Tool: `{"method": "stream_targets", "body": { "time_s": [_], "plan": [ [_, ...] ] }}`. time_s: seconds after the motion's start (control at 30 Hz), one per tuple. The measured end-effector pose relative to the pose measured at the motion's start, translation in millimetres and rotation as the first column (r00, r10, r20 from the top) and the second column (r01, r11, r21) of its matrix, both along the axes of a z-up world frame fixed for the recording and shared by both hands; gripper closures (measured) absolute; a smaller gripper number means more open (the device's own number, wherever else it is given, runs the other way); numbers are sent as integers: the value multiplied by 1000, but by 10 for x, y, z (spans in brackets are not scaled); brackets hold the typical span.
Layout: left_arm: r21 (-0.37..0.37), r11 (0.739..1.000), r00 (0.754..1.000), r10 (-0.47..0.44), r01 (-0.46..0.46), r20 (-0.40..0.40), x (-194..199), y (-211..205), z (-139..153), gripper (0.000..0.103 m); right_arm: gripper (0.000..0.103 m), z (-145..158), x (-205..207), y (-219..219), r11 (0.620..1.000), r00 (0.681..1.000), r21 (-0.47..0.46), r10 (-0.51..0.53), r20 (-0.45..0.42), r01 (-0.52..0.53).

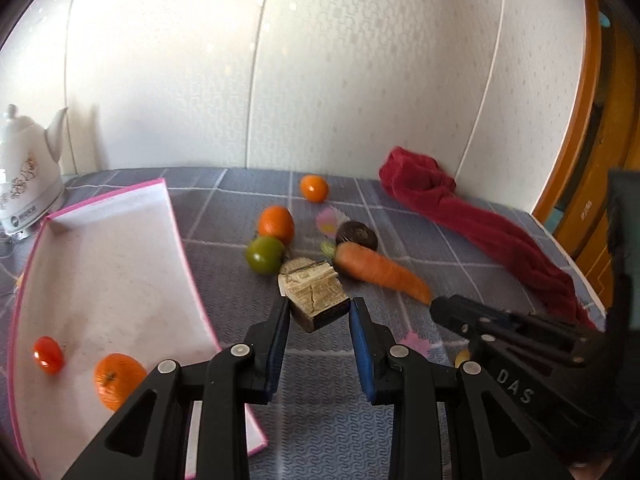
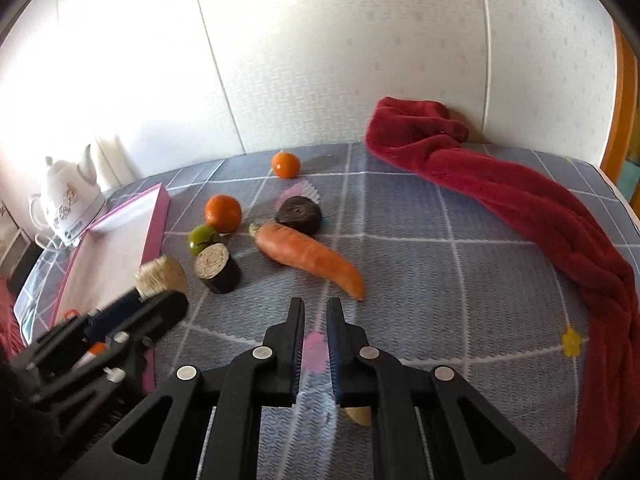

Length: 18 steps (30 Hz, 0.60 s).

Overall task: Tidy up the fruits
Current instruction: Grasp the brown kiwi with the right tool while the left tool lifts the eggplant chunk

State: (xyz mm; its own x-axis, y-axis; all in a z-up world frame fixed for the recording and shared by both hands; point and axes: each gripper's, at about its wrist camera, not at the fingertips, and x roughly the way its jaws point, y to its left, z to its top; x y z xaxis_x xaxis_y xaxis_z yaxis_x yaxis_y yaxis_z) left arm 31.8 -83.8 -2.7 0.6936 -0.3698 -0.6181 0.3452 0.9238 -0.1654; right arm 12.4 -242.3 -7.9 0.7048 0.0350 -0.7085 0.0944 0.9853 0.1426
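A pink-rimmed white tray [image 1: 120,264] lies at the left and holds a small red tomato [image 1: 48,354] and an orange [image 1: 118,378]. On the grey cloth lie two oranges [image 1: 276,224] [image 1: 315,188], a green tomato [image 1: 265,254], a carrot [image 1: 380,270] and dark cut root pieces [image 1: 357,235]. My left gripper [image 1: 320,308] is open around a pale cut root chunk [image 1: 314,294]; whether it touches is unclear. In the right wrist view my right gripper [image 2: 316,312] is nearly closed and empty, just short of the carrot's tip [image 2: 356,288].
A white kettle [image 1: 24,172] stands at the back left beside the tray. A red towel [image 1: 480,232] runs along the right side to the wall. A yellowish object [image 2: 358,414] lies under my right gripper. The table's edge is at the right.
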Motion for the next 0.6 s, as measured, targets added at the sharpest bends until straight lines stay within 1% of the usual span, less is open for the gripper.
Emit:
{"method": "stream_targets", "body": {
  "time_s": [0.13,0.2,0.23,0.3,0.43,0.53,0.6],
  "plan": [
    [0,999,999,37,-37,7,-14,132,25,72,92,12,19,8,999,1000,39,10,5,-10],
    [-10,998,998,62,-62,17,-36,211,55,72,92,46,5,8,996,999,84,26,32,-28],
    [-15,997,997,70,-69,21,-38,229,64,72,92,90,-20,23,994,997,95,38,62,-44],
    [-31,995,995,93,-92,30,-54,316,103,72,92,140,-64,102,994,992,76,72,100,-79],
    [-47,990,990,137,-135,24,-52,440,130,72,92,153,-65,234,991,987,65,112,115,-120],
    [-53,985,985,168,-166,27,-67,533,145,72,92,185,-84,263,988,980,71,129,149,-141],
    [-61,981,983,185,-183,21,-71,598,144,72,92,219,-136,270,987,975,56,138,175,-150]
  ]
}}
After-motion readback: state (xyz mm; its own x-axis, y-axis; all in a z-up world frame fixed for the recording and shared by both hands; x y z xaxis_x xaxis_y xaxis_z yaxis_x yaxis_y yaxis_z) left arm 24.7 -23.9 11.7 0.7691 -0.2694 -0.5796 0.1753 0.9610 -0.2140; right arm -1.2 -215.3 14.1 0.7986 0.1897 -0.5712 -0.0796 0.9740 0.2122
